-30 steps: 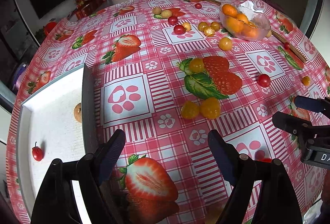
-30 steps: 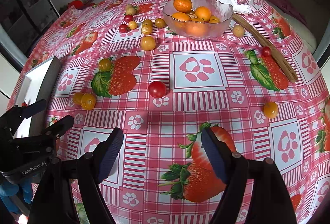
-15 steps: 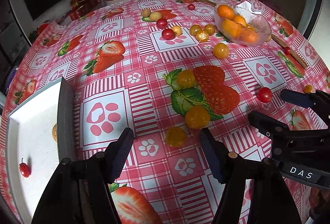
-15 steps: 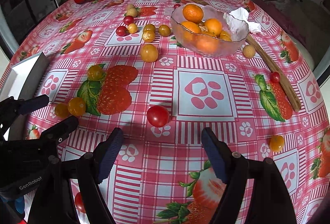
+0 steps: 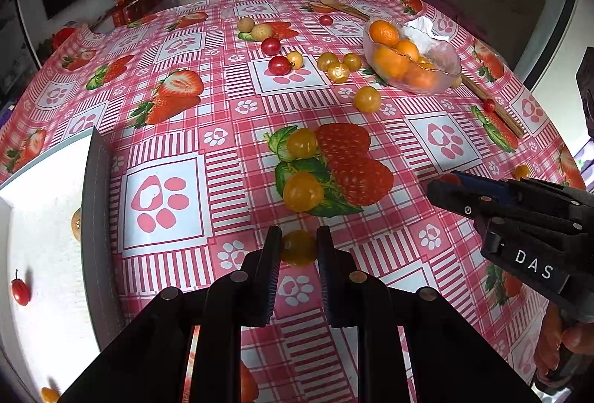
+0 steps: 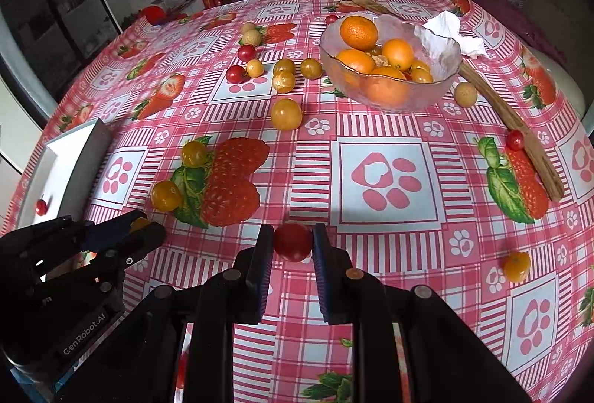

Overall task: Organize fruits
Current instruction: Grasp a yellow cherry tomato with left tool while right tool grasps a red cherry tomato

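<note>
Tabletop glass bowl (image 6: pixel 389 76) holds oranges (image 6: pixel 359 31).

left gripper (image 5: pixel 298 247) jaws closed on yellow tomato (image 5: pixel 298 247) | right gripper (image 6: pixel 292 241) on red tomato (image 6: pixel 292 241)

Bare red-checked tabletop (image 6: pixel 386 128) lies open between the clear glass fruit bowl (image 6: pixel 389 94) and the raised-walled white tray (image 5: pixel 97 217).
</note>
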Demonstrator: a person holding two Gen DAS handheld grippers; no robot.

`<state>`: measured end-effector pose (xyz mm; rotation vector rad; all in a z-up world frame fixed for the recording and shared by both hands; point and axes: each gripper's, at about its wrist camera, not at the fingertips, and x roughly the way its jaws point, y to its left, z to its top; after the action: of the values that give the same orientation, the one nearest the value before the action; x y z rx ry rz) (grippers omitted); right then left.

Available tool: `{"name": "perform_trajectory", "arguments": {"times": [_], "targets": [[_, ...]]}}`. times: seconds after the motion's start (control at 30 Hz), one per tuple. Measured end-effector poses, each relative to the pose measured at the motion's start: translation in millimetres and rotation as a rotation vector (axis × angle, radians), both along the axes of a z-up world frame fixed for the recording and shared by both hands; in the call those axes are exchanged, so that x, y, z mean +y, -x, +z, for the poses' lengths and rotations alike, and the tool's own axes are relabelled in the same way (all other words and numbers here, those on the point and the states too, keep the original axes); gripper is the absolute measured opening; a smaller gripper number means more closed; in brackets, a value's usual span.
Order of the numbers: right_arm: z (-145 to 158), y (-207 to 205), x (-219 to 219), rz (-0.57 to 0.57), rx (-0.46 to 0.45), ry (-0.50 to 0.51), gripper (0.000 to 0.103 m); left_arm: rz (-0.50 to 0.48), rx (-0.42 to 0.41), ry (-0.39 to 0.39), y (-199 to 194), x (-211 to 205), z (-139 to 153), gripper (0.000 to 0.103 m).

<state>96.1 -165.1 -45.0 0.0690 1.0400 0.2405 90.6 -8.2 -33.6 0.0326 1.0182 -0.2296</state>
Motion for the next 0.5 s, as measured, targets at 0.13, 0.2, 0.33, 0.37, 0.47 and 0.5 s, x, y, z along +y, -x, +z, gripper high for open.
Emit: {"name": "perform_trajectory", "arguments": {"times": [0.13,0.2,0.33,0.37,0.47,0.5], "targets": [[7,10,-10,-0.007,0.003,-0.042,0.023,-0.002,-0.024,0.025,10,3,12,0.021],[10,15,-15,-0.010,0.007,-0.061,0.023,-0.009,-0.037,0.031,15,3,18,0.021],[17,26,-20,-0.011,0.005,-0.070,0.023,-0.013,-0.066,0.046,26,9,32,0.021],[19,28,-20,-0.010,0.005,-0.072,0.023,-0.012,-0.071,0.050,28,11,35,0.021],[24,34,-20,-0.008,0.005,-0.080,0.023,-0.007,-0.087,0.059,36,20,43,0.021],[26,36,-19,-0.007,0.004,-0.080,0.023,-0.004,-0.092,0.060,39,22,45,0.021]]}}
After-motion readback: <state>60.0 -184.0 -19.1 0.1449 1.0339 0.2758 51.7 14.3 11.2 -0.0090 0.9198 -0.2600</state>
